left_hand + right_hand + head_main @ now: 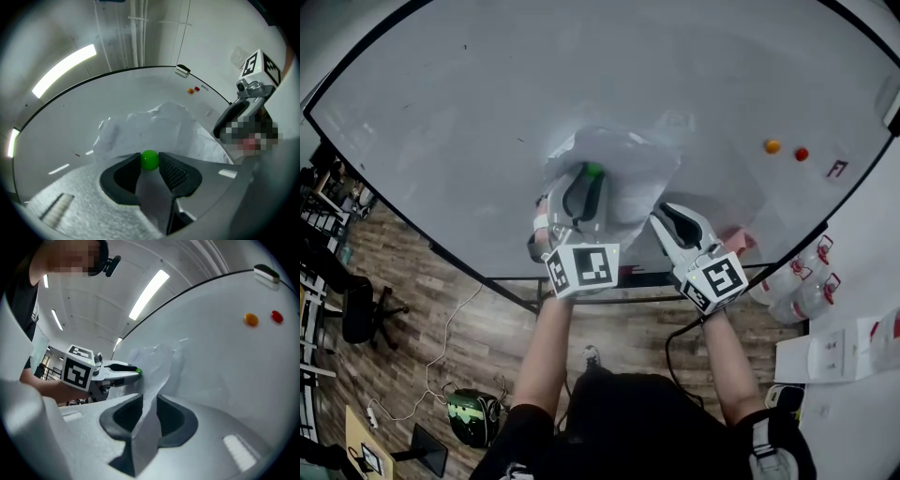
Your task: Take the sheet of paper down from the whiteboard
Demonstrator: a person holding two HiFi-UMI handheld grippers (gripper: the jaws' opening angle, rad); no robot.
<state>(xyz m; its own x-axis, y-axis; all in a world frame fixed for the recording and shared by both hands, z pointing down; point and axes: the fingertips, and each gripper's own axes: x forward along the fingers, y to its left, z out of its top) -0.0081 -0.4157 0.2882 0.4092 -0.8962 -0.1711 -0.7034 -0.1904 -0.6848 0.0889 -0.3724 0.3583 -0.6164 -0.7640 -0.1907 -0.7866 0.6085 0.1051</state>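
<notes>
the sheet of paper lies crumpled against the lower middle of the whiteboard, bulging off it. the left claw is clamped on a small green magnet in front of the sheet's left half; i cannot tell whether the magnet touches the board. the right claw stands apart, and the sheet's lower edge runs loosely between its pads, not pinched. an orange magnet and a red magnet sit well apart to the right, clear of the sheet.

the step in hand looks like freeing the sheet. to do it well, the right claw should close firmly on the edge before the green magnet comes away, or the sheet may drop. pull the magnet straight off the board, not sideways, so it does not drag and tear the paper. then draw the sheet away gently.
</notes>
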